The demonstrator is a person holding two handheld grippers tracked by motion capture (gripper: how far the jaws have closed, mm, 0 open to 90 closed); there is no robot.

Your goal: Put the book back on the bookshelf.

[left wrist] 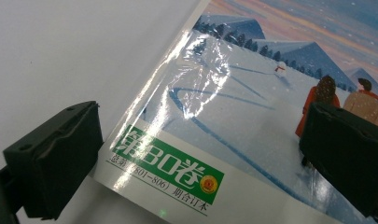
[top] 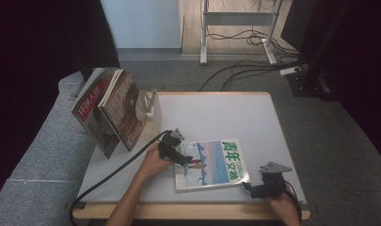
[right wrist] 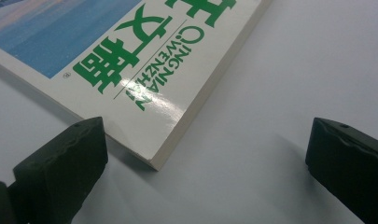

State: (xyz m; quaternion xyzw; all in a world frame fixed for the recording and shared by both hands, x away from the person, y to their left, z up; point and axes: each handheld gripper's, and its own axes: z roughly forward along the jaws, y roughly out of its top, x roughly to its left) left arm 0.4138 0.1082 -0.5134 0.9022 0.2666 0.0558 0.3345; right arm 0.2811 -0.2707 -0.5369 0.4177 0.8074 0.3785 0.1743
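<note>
- Magazine (top: pixel 210 165) w/ snowy landscape cover and green title characters lies flat, face up, on white table (top: pixel 216 113), toward near edge, a bit right of centre.
- Left gripper (top: pixel 177 156) sits over magazine's left edge; jaws spread wide, nothing pinched. In left gripper view, one jaw is over bare table beside the cover's edge, the other over the cover by two painted figures; green label "第30卷" (left wrist: pixel 170 169) lies between them.
- Left hand (top: pixel 153 162) wraps the gripper body; cable (top: pixel 117 169) trails off toward near-left table edge.
- Right gripper (top: pixel 263 188) at magazine's near-right corner, low to table; jaws wide apart, grasping nothing. Right gripper view: corner w/ "QINGNIAN WENZHAI" lettering (right wrist: pixel 165 70) lies between jaws; whether left jaw touches it, can't tell.
- Two magazines (top: pixel 110 110) stand tilted in a holder (top: pixel 149 109) at far-left of table, well apart from grippers.
</note>
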